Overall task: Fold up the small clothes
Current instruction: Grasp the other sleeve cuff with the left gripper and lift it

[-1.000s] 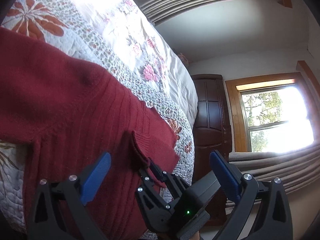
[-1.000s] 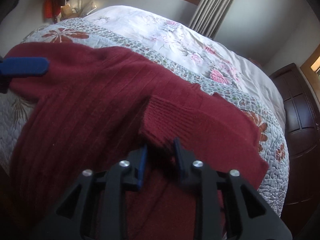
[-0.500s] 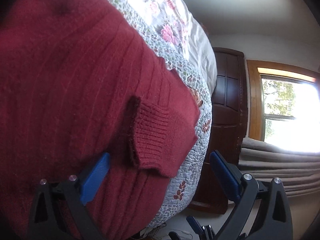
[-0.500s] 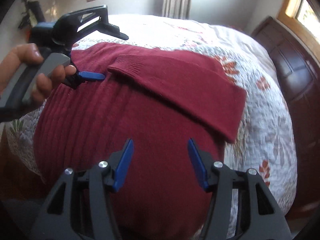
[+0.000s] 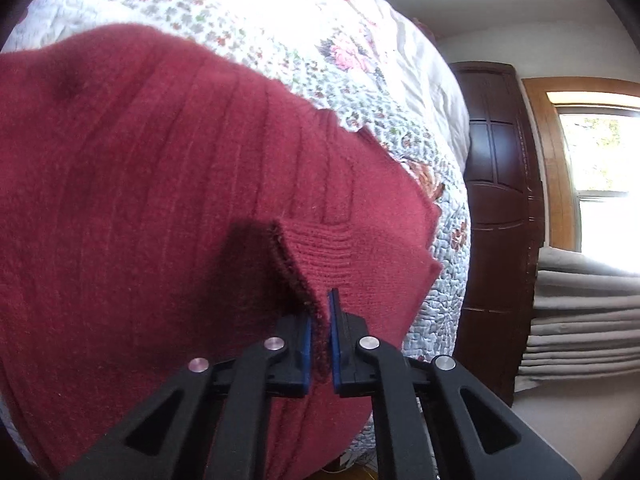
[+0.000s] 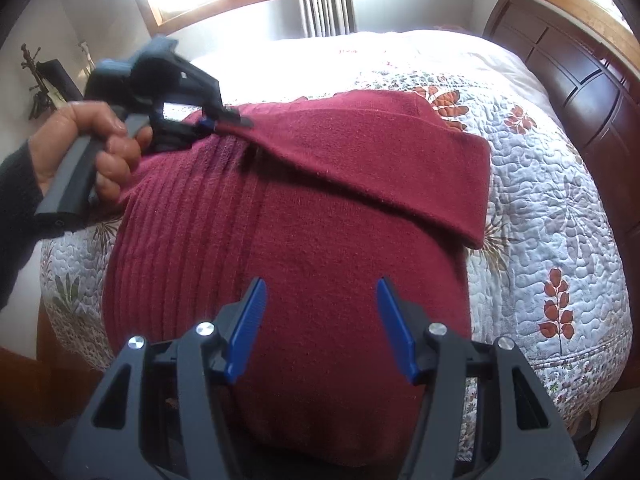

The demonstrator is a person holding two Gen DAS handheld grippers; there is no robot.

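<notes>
Sweater (image 6: 304, 216), dark red knit, spread on floral quilt (image 6: 552, 216), sleeve (image 6: 360, 152) folded across chest toward 10 o'clock. Left gripper (image 5: 320, 336) pinches ribbed cuff (image 5: 320, 252), pads pressed on knit. Right gripper (image 6: 320, 320) hovers at 6 o'clock over hem, fingers spread, empty. Step judged: sleeve fold-in. Next likely needs cuff laid flat, released without drag.

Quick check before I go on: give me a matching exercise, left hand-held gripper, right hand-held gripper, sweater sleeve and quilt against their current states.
Things:
1. left hand-held gripper
2. right hand-held gripper
3. sweater sleeve
4. quilt

States:
A. folded across the sweater's body
B. open, holding nothing
C. spread under the sweater
D. shut on the sleeve cuff

Pairs: 1-D, 2-B, 3-A, 4-C
</notes>
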